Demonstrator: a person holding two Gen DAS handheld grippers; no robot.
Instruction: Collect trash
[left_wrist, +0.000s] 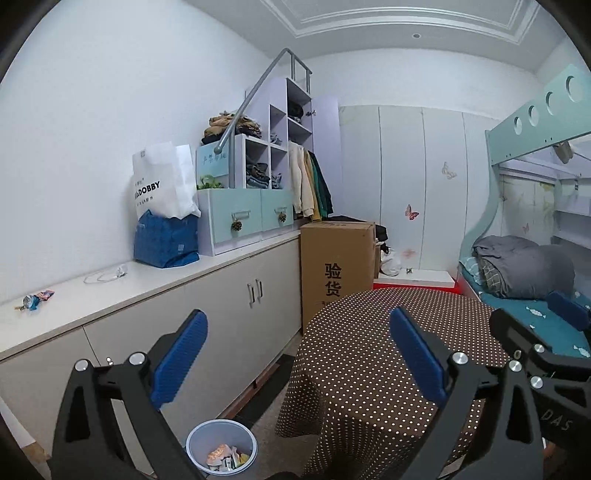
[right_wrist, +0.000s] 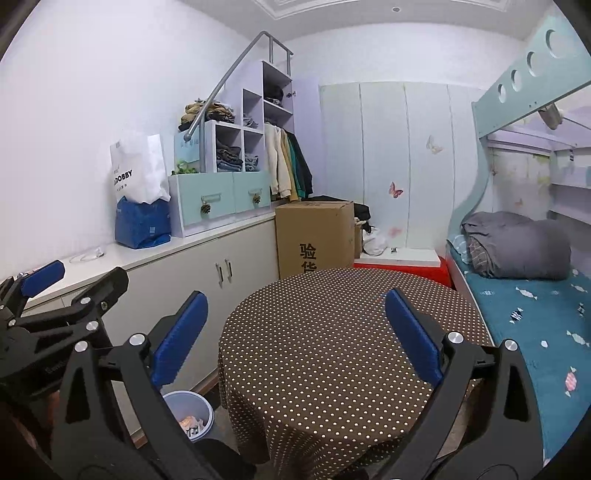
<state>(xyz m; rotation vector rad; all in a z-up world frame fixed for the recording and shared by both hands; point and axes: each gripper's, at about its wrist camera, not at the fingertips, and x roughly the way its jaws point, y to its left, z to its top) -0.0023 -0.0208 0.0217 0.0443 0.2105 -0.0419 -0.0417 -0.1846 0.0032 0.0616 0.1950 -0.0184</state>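
Blue ribbed pads frame my left wrist view: my left tool (left_wrist: 297, 354) is spread wide with nothing between its fingers, held over the near edge of the round desk (left_wrist: 373, 354) under its brown polka-dot cloth. Below, on the floor just beside the desk's hanging cloth and the white cabinet (left_wrist: 207, 314), stands the pale blue waste bin (left_wrist: 221, 448), upright, with crumpled wrappers (left_wrist: 223, 456) lying at its bottom. On the long cabinet top far left lie a few small scraps (left_wrist: 35, 300), well apart from a white cord (left_wrist: 105, 275) and a blue bag (left_wrist: 166, 240) with a white shopping bag (left_wrist: 162, 184) on it. A tall cardboard box (left_wrist: 336, 269) stands behind the desk. My right tool (left_wrist: 546, 332) juts in at the right edge, in front of the bunk bed (left_wrist: 524, 280).

From my right wrist view, that right tool (right_wrist: 295, 332) also stands wide, its blue pads apart and pinching nothing, the dotted cloth showing bare between them. The waste bin (right_wrist: 192, 413) sits low left, half hidden behind my left-side finger, with wrappers (right_wrist: 190, 424) visible inside. My left tool (right_wrist: 70, 284) reaches in from the left edge, in front of the cabinet (right_wrist: 184, 284). A grey folded quilt (right_wrist: 517, 243) rests on the teal bedsheet to the right.
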